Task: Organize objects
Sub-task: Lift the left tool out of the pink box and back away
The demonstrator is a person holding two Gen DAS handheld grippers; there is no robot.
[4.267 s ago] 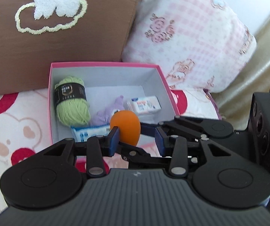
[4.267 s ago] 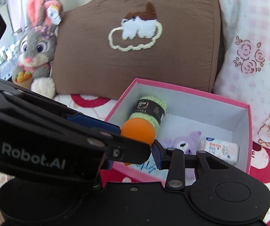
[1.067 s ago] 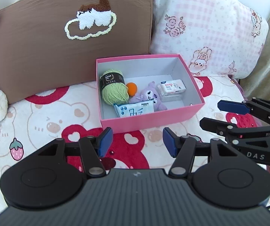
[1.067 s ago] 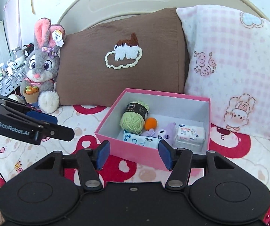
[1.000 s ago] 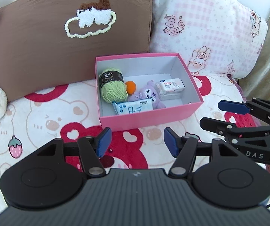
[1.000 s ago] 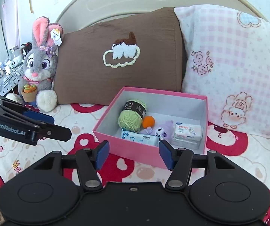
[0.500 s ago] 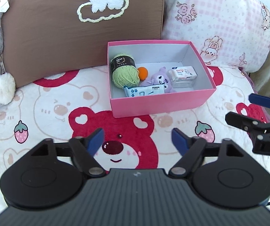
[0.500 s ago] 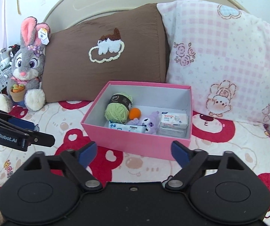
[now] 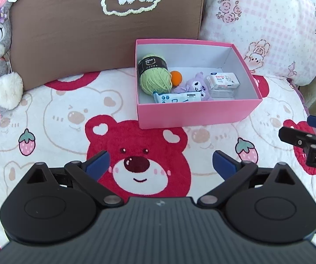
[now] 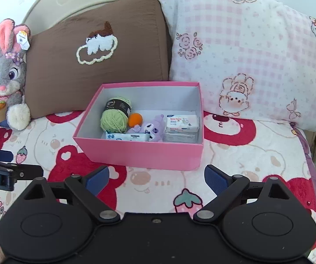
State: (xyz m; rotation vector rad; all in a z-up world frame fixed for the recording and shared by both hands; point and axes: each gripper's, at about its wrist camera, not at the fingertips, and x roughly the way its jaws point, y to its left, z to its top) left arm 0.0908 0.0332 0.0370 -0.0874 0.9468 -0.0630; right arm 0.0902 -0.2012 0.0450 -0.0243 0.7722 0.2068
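pink box [image 9: 193, 112] sits ahead of both grippers against the pillows, long axis across the view; yarn, orange ball, plush, wipes inside. left gripper [image 9: 160, 162] jaws opening, nothing between. right gripper [image 10: 156, 178] spread wide, empty, looks slightly nearer.

Orange ball [image 9: 176, 77] now lying in the pink box [image 9: 197, 113] mid-frame, left tongs [image 9: 160, 161] opening empty, right tongs [image 10: 157, 177] spread, both pulled back.
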